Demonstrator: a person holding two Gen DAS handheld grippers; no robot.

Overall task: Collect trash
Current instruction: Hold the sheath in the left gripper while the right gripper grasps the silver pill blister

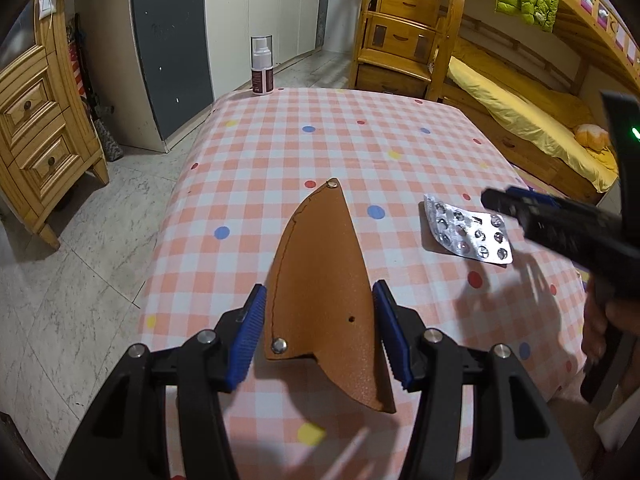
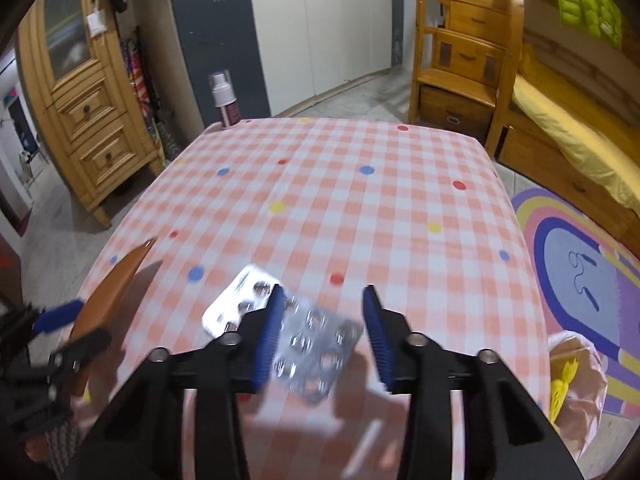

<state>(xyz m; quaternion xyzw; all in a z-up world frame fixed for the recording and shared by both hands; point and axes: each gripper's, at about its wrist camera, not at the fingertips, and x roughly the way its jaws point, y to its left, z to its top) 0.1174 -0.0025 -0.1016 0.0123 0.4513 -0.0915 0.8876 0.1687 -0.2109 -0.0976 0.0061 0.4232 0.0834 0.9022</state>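
A brown leather sheath (image 1: 320, 280) stands between the blue pads of my left gripper (image 1: 320, 328). The jaws are open around it, with the pads close to its sides; I cannot tell if they touch. An empty silver blister pack (image 1: 466, 230) lies on the checkered tablecloth (image 1: 320, 140) to the right. In the right wrist view the blister pack (image 2: 308, 348) lies under my open right gripper (image 2: 326, 328), partly behind the left pad. The sheath (image 2: 108, 296) and left gripper (image 2: 60, 316) show at the far left there.
A white spray bottle (image 1: 262, 65) stands at the table's far left corner. A bin with a pink bag (image 2: 576, 392) sits on the floor right of the table, beside a colourful rug (image 2: 580, 272). Wooden cabinets and a bunk bed surround the table.
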